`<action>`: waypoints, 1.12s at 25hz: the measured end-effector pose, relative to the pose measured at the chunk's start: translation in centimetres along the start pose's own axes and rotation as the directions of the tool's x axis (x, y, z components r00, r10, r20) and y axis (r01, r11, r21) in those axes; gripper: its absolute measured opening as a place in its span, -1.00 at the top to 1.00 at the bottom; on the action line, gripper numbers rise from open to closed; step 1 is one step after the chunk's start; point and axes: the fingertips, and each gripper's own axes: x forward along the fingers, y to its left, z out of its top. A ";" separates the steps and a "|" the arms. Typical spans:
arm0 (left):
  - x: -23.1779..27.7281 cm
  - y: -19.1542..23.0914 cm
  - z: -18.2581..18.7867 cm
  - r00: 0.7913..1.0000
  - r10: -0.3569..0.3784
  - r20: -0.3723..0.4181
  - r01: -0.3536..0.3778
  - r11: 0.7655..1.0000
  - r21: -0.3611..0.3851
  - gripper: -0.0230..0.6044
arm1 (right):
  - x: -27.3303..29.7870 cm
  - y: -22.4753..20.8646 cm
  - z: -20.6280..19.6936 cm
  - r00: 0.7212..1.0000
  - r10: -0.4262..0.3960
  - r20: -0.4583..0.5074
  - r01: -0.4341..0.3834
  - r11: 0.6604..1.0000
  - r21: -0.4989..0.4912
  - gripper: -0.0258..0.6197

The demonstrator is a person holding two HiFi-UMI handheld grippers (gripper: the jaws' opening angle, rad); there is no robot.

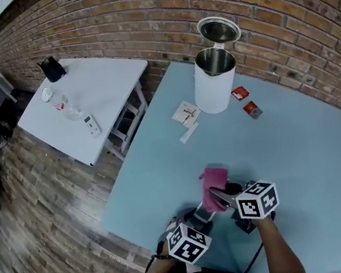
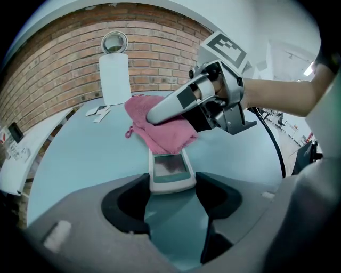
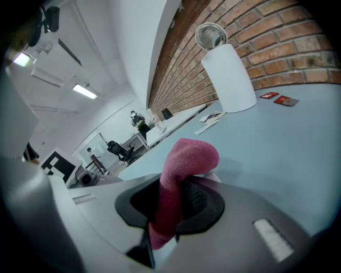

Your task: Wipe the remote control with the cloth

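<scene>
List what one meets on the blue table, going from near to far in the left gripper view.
remote control → pink cloth → paper slips → white bin

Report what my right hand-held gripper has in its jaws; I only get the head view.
Observer: The right hand-held gripper is shut on a fold of the pink cloth.
Operator: Now check the left one.
Observer: The left hand-held gripper clamps the near end of the remote control, a jaw on each side.
Operator: Describe the remote.
Observer: It lies face up; the pink cloth drapes over its far end.
</scene>
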 end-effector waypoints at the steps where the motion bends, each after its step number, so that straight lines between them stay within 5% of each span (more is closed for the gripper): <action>1: 0.0 0.0 0.0 1.000 0.001 -0.002 -0.001 1.000 0.000 0.05 | -0.2 -0.5 0.2 1.000 -0.009 0.016 0.009 1.000 0.019 0.68; 18: -0.1 0.3 -0.3 1.000 0.003 -0.007 -0.003 1.000 -0.007 0.06 | -5.0 -8.1 2.5 0.954 -0.214 0.210 0.153 0.950 0.273 0.68; 28: -0.1 0.3 -0.3 1.000 0.004 -0.011 -0.004 1.000 -0.009 0.06 | -9.0 -8.4 1.8 0.844 -0.445 0.299 0.373 0.888 0.271 0.68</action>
